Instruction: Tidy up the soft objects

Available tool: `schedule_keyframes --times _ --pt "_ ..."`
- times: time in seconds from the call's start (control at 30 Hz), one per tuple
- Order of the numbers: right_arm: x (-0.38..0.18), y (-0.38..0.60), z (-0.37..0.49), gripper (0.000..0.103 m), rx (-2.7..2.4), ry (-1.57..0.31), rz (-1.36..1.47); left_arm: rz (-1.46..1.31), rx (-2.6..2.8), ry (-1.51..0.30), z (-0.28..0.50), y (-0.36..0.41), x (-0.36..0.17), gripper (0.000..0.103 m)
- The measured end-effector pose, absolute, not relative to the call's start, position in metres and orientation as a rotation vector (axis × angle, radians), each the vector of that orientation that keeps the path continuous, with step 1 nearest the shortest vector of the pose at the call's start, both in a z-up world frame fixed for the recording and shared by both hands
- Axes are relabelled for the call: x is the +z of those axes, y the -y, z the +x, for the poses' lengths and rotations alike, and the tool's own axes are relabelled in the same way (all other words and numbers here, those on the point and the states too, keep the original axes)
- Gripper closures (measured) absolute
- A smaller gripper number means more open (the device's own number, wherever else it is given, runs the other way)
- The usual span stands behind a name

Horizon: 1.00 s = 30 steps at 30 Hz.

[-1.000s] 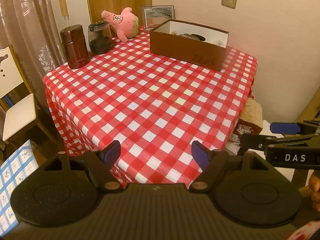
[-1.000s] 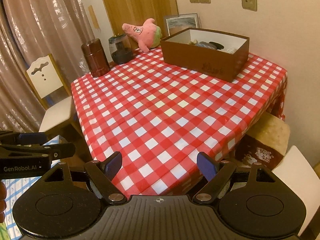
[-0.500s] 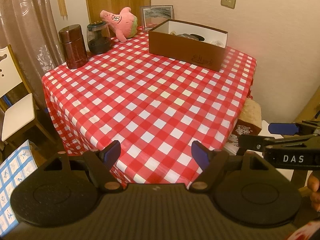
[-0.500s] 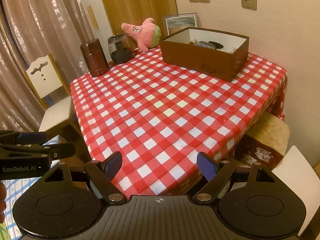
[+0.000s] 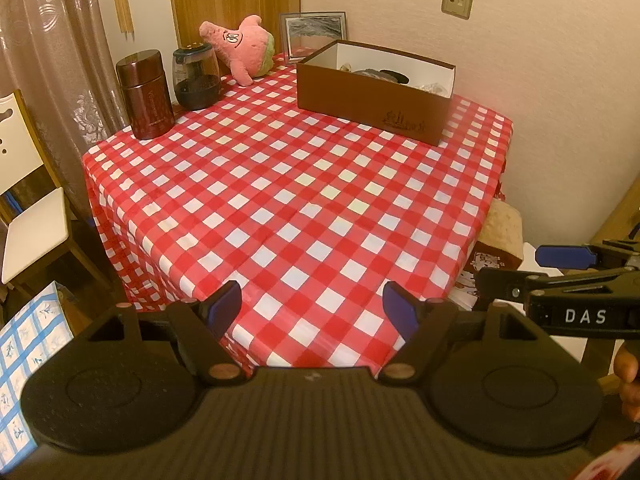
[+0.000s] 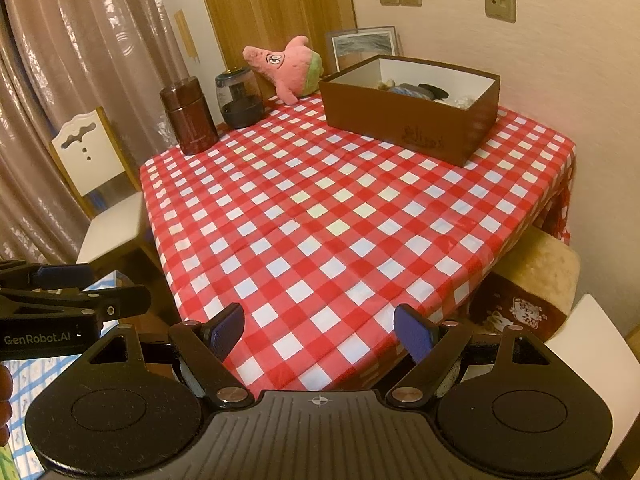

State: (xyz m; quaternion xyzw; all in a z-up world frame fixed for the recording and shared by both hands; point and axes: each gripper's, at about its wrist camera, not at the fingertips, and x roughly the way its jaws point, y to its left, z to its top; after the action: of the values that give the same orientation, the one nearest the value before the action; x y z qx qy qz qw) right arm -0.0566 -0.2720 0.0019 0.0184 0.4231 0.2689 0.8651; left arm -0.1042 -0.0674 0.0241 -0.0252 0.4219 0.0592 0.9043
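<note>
Both cameras have crept slightly nearer the tabletop since a second ago, nothing on it shifting. The left gripper and right gripper hover off its near edge, fingers spread wide and empty. The pink plush toy lies at the far edge beside the brown box, outside it, while the box already holds some items too small to identify; so sorting could be under way or nearly over
</note>
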Motion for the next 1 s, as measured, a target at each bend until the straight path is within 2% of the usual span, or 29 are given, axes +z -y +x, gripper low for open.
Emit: schedule_keyframes --times 1.0 --pt "0.0022 0.2712 -0.057 0.022 0.562 -0.886 0.037 -0.054 0.12 -0.871 -0.1028 0.0664 0.0245 0.027"
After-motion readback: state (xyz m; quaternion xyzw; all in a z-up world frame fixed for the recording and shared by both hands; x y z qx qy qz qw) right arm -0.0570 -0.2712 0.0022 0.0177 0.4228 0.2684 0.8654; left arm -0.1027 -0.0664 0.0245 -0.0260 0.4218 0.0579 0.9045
